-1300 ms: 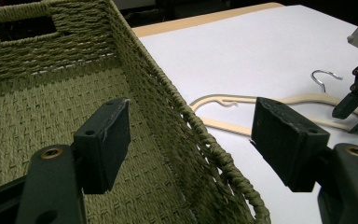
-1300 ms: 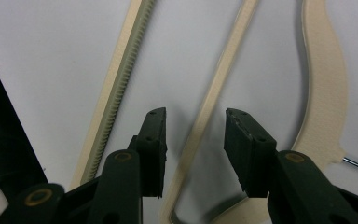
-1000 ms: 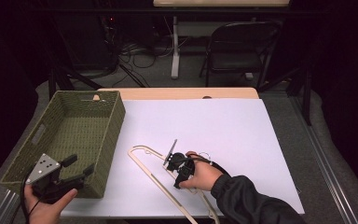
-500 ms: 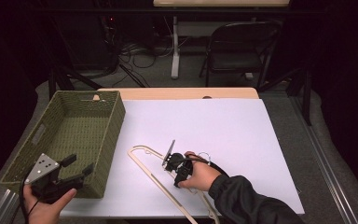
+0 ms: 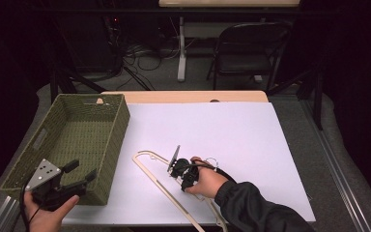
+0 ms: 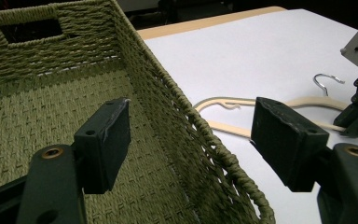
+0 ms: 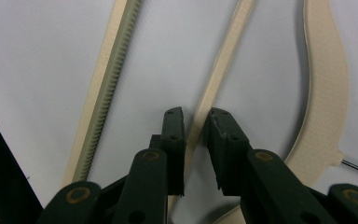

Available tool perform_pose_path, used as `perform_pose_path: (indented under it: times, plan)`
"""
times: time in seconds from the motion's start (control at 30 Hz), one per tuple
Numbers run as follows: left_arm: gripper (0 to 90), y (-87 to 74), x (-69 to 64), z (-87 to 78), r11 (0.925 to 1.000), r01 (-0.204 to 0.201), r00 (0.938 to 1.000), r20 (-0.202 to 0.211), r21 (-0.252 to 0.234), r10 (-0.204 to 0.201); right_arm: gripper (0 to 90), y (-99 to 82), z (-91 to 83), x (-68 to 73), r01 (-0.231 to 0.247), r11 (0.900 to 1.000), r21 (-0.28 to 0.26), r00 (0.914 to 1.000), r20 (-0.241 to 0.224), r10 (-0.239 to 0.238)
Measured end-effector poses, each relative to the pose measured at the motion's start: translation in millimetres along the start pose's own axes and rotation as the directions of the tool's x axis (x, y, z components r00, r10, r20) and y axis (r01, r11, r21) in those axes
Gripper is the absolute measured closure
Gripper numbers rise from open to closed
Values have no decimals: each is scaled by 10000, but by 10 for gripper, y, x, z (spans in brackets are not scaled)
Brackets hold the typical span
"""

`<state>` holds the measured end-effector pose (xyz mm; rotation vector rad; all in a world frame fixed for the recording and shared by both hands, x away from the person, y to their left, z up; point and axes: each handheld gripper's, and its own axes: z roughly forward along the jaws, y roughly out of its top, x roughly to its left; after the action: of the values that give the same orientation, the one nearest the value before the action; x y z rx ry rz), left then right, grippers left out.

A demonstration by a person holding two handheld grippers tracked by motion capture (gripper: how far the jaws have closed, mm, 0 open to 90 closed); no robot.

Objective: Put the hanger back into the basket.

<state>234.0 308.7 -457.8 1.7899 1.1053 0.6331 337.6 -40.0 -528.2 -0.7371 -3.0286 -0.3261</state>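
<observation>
A cream hanger (image 5: pixel 142 153) lies flat on the white table top (image 5: pixel 232 135), its metal hook (image 6: pixel 324 79) toward the far side. My right gripper (image 5: pixel 173 170) points down at it, the jaws closed against one thin bar (image 7: pixel 223 60) of the hanger (image 7: pixel 324 93); a ridged bar (image 7: pixel 112 79) runs beside it. The left gripper (image 5: pixel 83 171) is held open near the table's front left. Its jaws straddle the right wall of a green woven basket (image 5: pixel 121 130) without touching it, as the left gripper view (image 6: pixel 191 135) shows.
The basket (image 6: pixel 177 98) has nothing in it and a handle slot in its far wall. A wooden strip (image 5: pixel 183 96) edges the table's far side. Behind it stand a dark folding chair (image 5: pixel 251 53) and cables on the floor.
The right gripper has shifted slightly to the left over the hanger. The left gripper has stayed by the basket's corner.
</observation>
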Motion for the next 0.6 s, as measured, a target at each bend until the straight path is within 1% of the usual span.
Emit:
perform_pose_path:
  times: [0.03,0.07,0.1,0.13,0.17,0.2,0.23,0.27,0.3,0.33,0.37,0.4,0.5,0.53,0.6]
  plan:
    - [284,0,-1,1,10000,-12,10000,3,5,12,771,0,0,-2,-113,9999,23,9999,1,113]
    - [283,0,-1,1,10000,-10,10000,2,5,10,780,3,-5,-11,-182,9998,120,9998,-123,184]
    - [283,-1,-1,1,10000,-2,10000,0,3,2,783,5,-9,-14,-213,9996,188,9997,-146,216]
    - [283,-1,0,0,10000,1,10000,1,-8,-1,790,1,-3,-15,-299,9995,105,9995,-92,300]
    - [283,-2,3,-1,10000,8,10000,-5,-21,-8,798,1,-8,-18,-492,9986,179,9988,-75,493]
    - [284,-1,4,-3,10000,18,10000,-11,-24,-18,810,-3,-12,-31,-593,9978,302,9977,-296,602]
    - [284,-1,3,-6,10000,33,10000,-35,-32,-33,825,-5,-19,-37,-607,9974,394,9977,-291,618]
    - [284,0,4,-7,10000,38,10000,-31,-29,-38,842,-16,-18,-44,-638,9971,423,9971,-387,654]
    - [285,0,3,-8,10000,42,10000,-23,-33,-42,854,-24,-15,-44,-587,9976,360,9979,-252,596]
    - [284,0,2,-7,10000,46,10000,-25,-40,-46,855,-33,-20,-48,-483,9981,370,9984,-289,494]
    - [284,0,2,-4,10000,45,10000,9,-52,-45,855,-41,-24,-44,-346,9987,379,9991,-217,354]
    - [285,0,0,-2,10000,28,10000,12,-41,-27,856,-47,-30,-45,-311,9986,424,9993,-191,319]
    - [285,3,-10,5,10000,-9,10000,37,-33,9,856,-58,-39,-60,-198,9989,432,9991,-361,213]
    - [285,4,-12,6,10000,-21,10000,44,-31,21,856,-63,-30,-60,-177,9994,300,9992,-346,187]
    - [287,5,-22,12,10000,-29,10000,74,-23,29,856,-67,-30,-60,-127,9995,277,9993,-354,136]
